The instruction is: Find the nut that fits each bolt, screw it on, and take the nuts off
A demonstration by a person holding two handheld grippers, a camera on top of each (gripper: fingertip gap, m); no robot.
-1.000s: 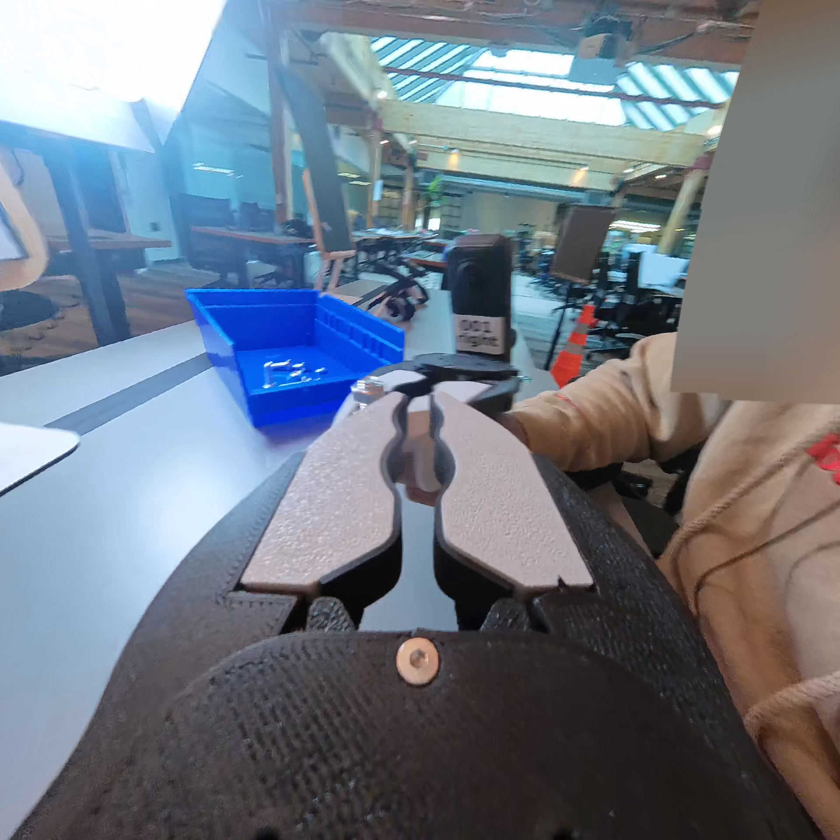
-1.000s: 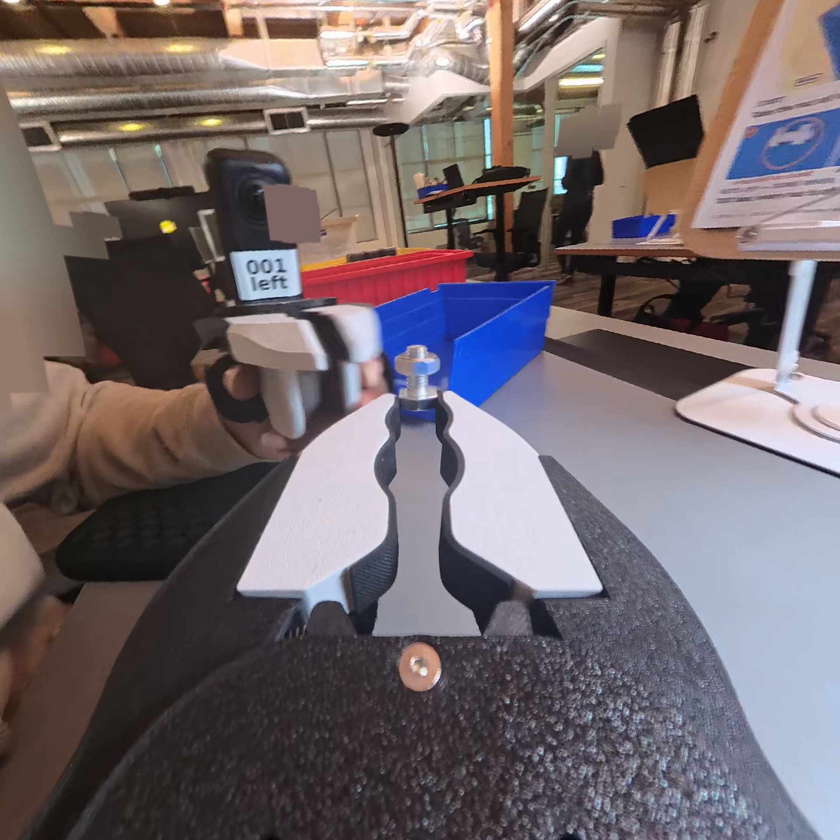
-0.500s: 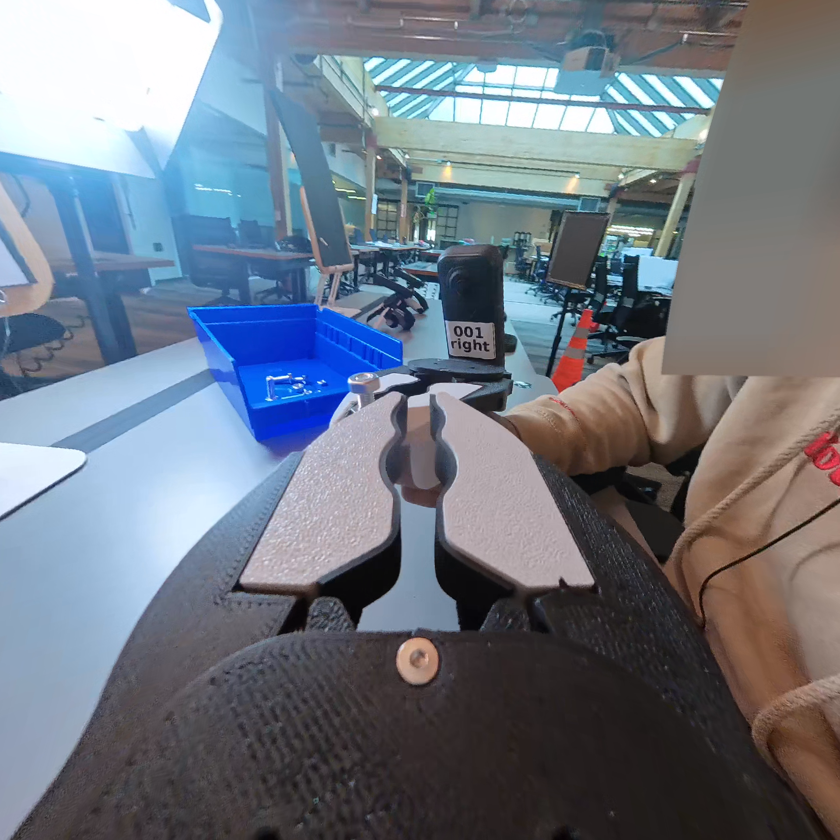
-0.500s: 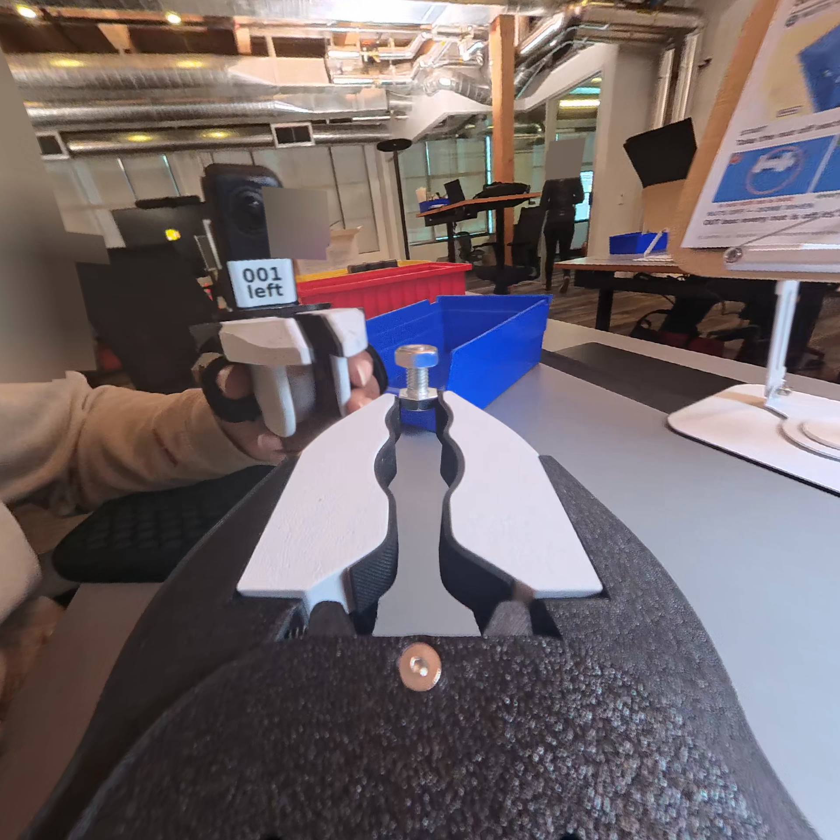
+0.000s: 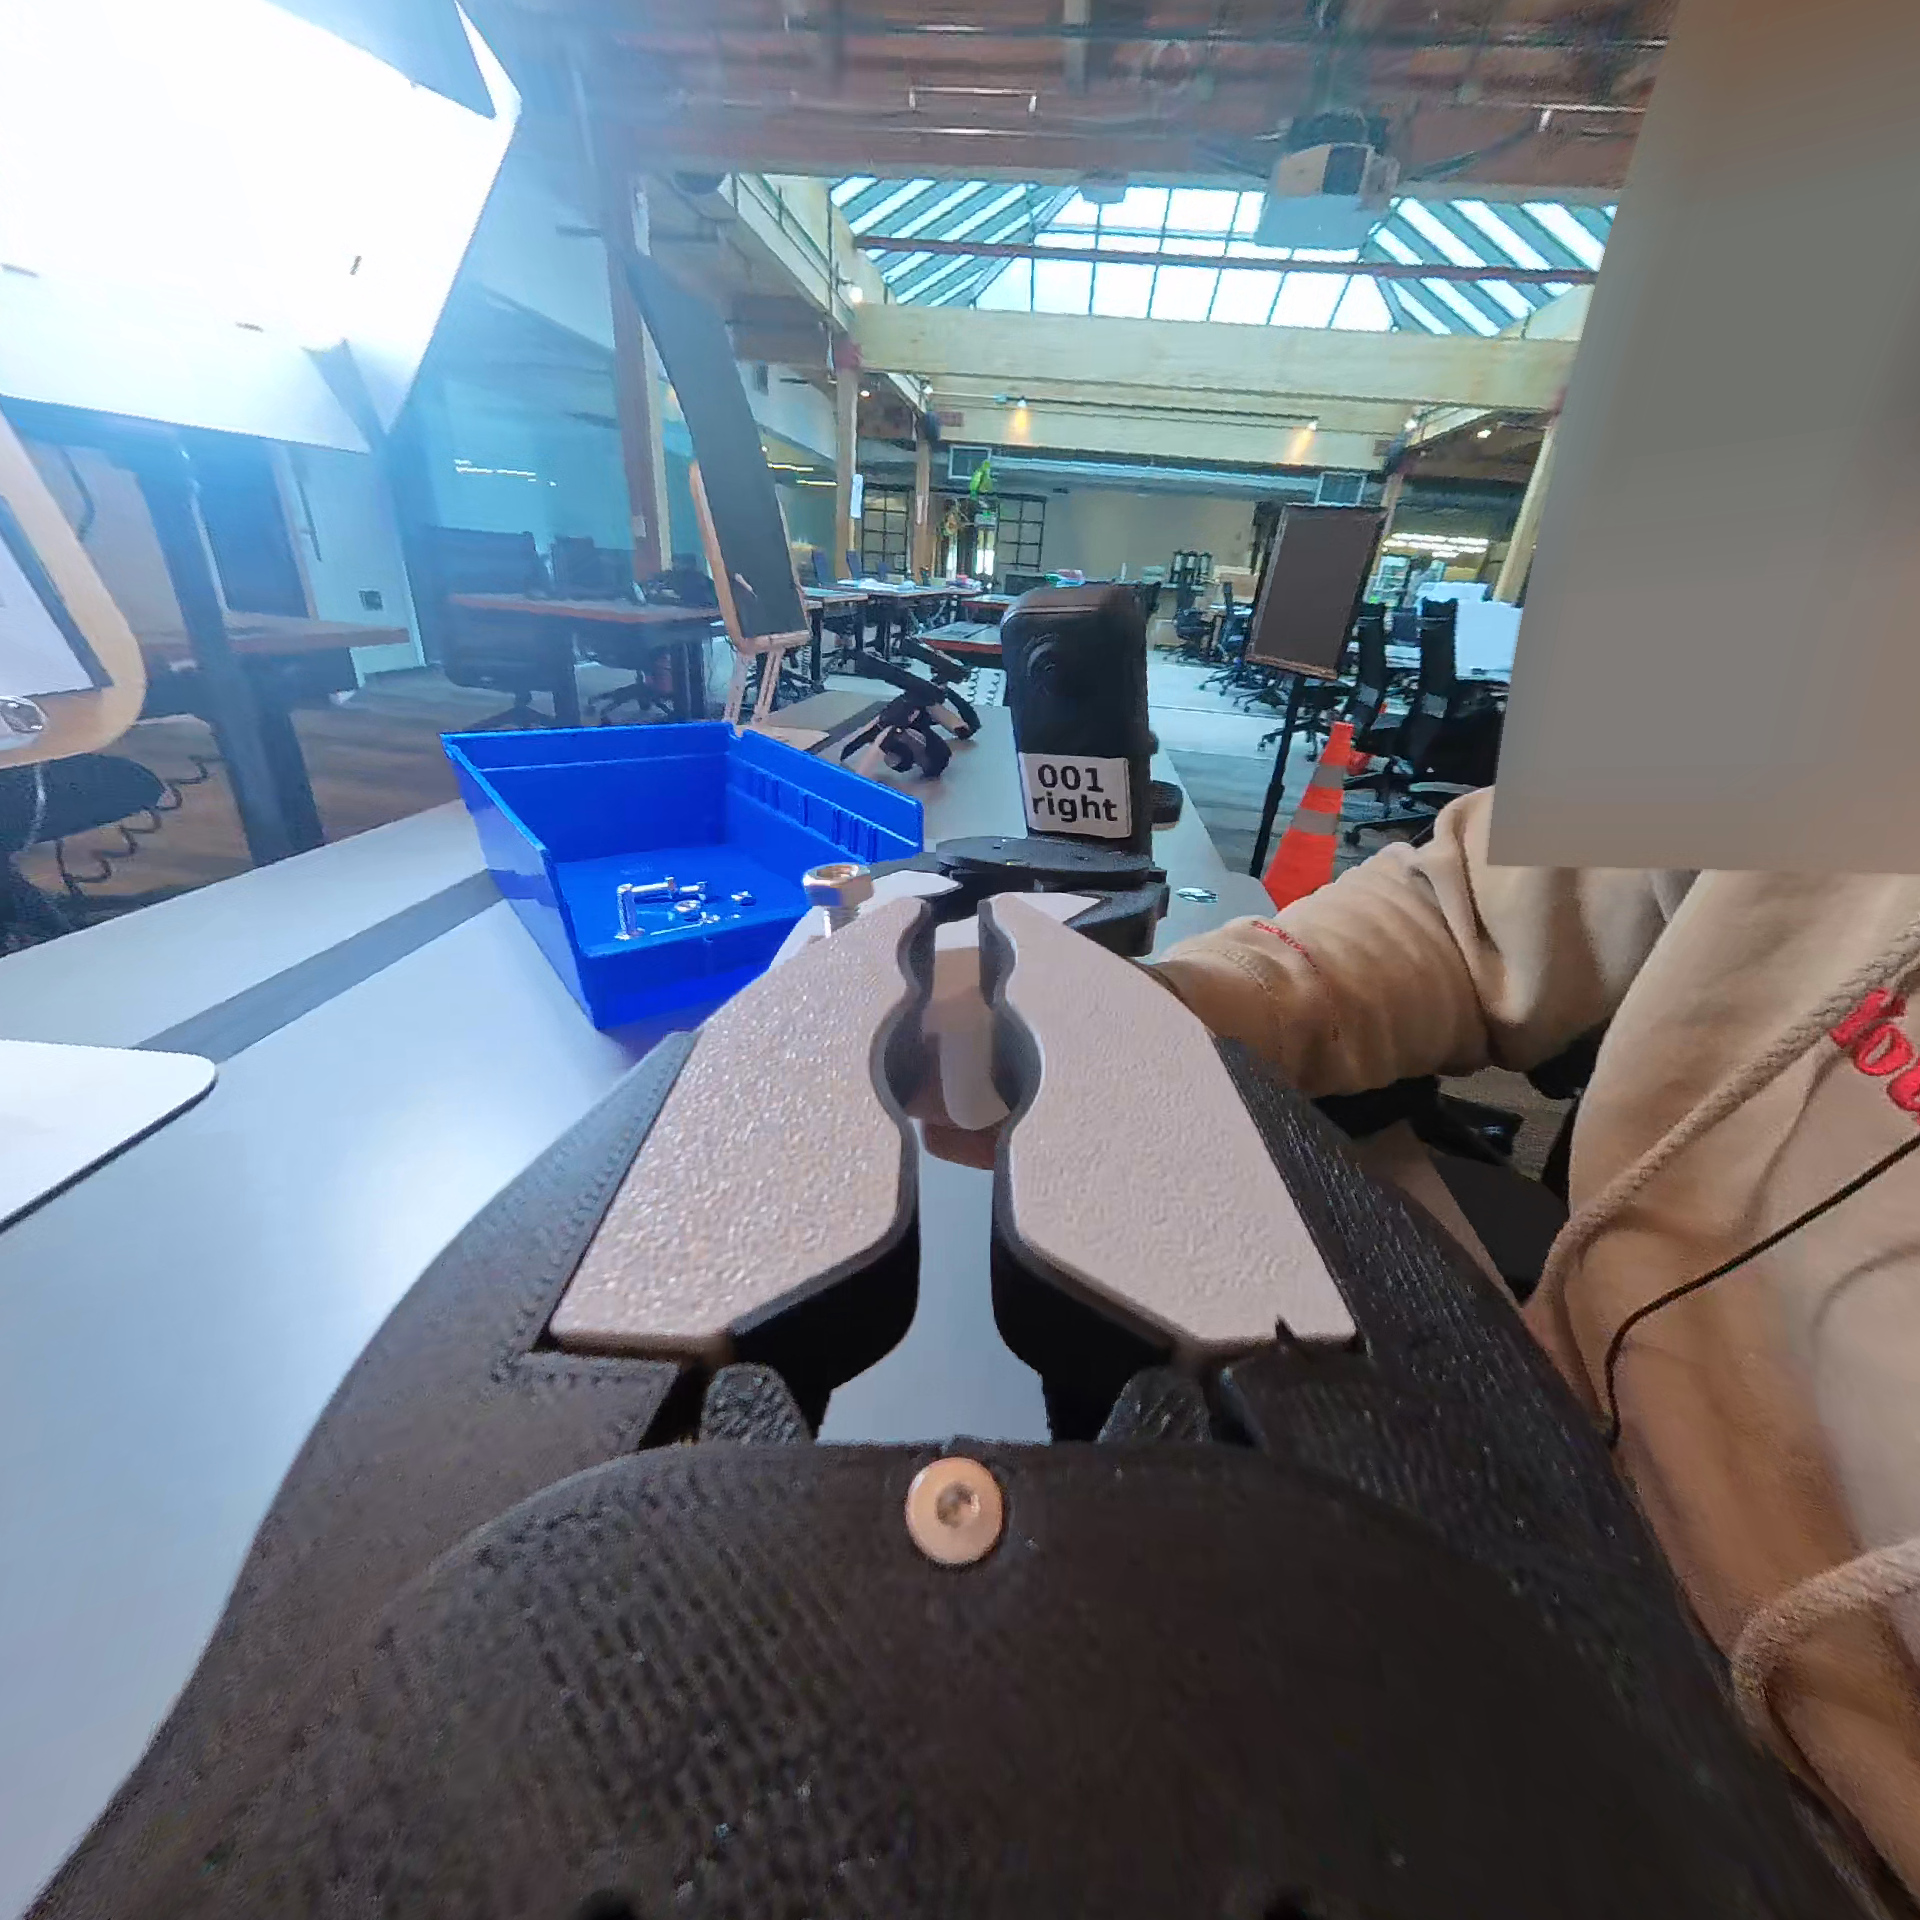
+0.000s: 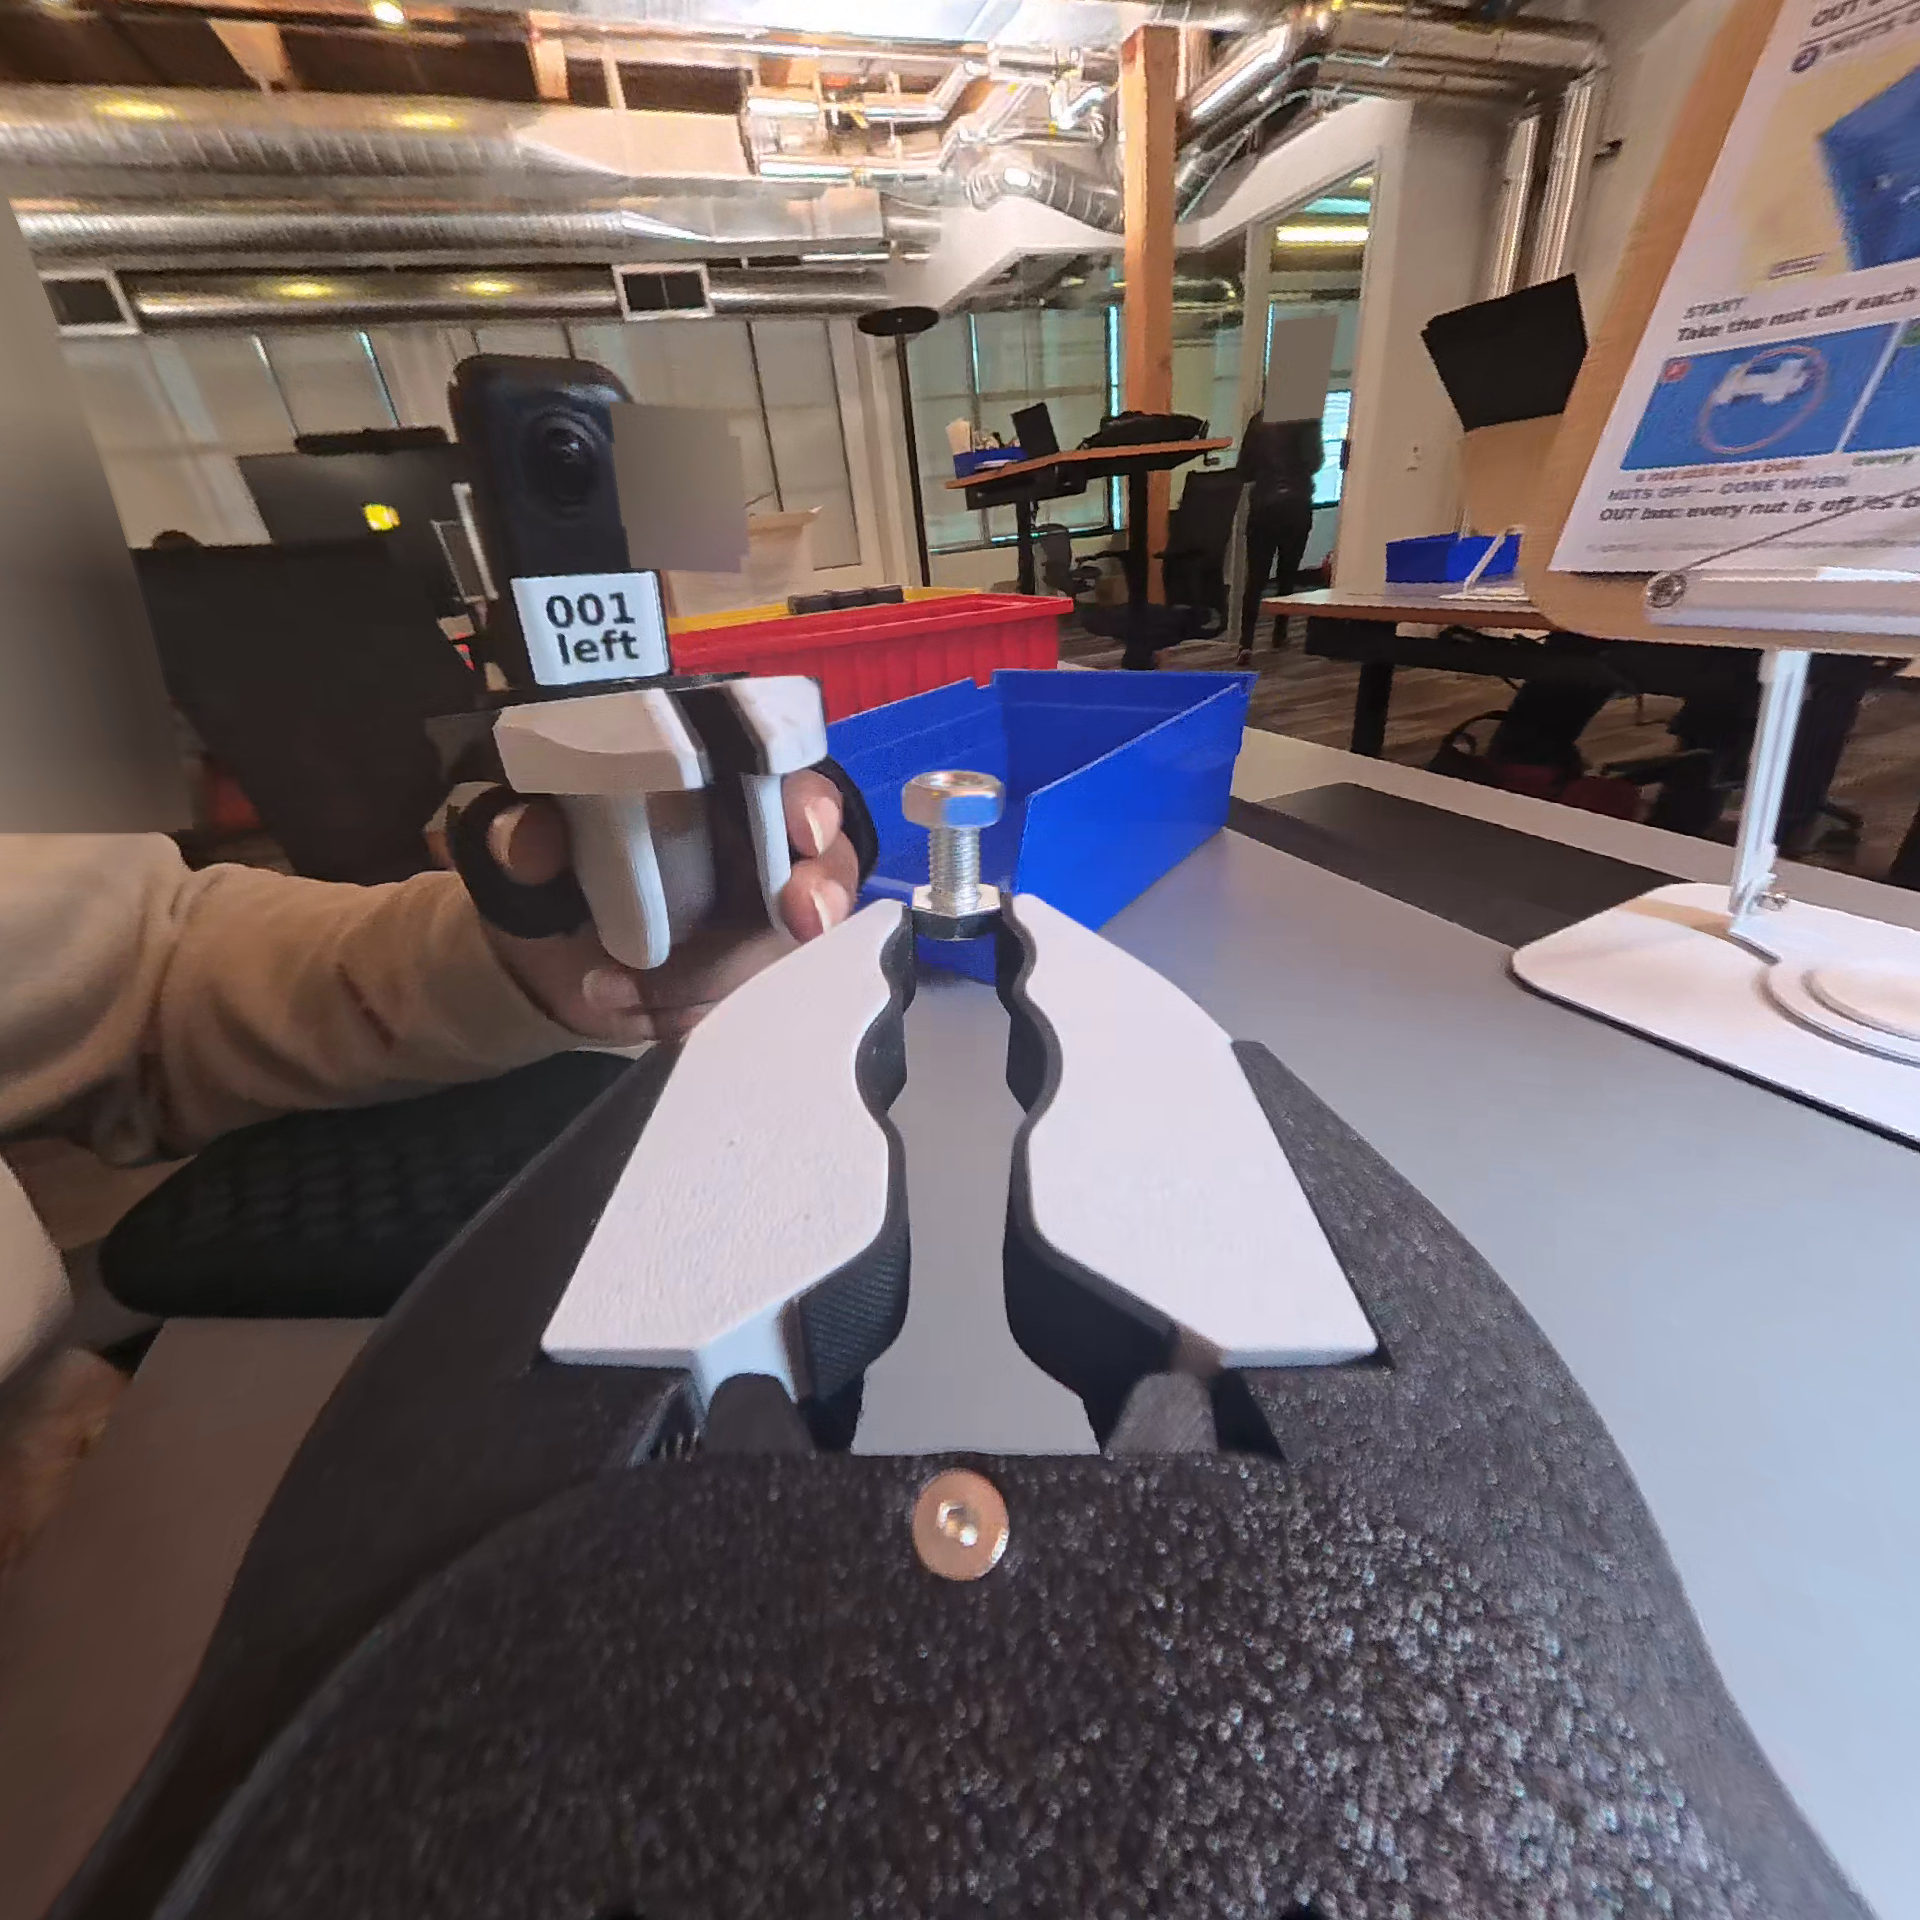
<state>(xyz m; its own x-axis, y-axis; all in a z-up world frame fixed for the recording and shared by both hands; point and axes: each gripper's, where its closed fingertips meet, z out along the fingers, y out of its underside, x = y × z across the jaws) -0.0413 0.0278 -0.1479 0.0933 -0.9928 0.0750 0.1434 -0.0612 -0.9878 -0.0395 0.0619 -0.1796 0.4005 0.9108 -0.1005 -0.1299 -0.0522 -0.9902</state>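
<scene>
Fingers of your right gripper (image 6: 954, 920) are closed on the nut (image 6: 954, 916), pinching its flats right at the tips, and the bolt (image 6: 952, 831) stands upright out of it, head uppermost, threads bare between head and nut. Both parts are steel: small, rigid, light, and likely slick under smooth pads, so the flats are the place to hold, never the threads. With so little of the nut inside the tips, it could pivot or pop out if you twist off-axis; I'd judge the head's hex flats the best purchase for the other side.

Your left gripper (image 5: 956, 920) sits just beside the bolt, holding nothing. Its fingers (image 5: 769, 1122) are nearly together with a narrow gap, and the bolt head shows just left of their tips, outside that gap. You'd need to spread them and come square onto the head.

Behind the bolt lies the blue bin (image 6: 1132, 769) on the grey counter (image 6: 1558, 1195), with loose hardware (image 5: 665, 904) on its floor. A white stand base (image 6: 1714, 987) sits off to your right.
</scene>
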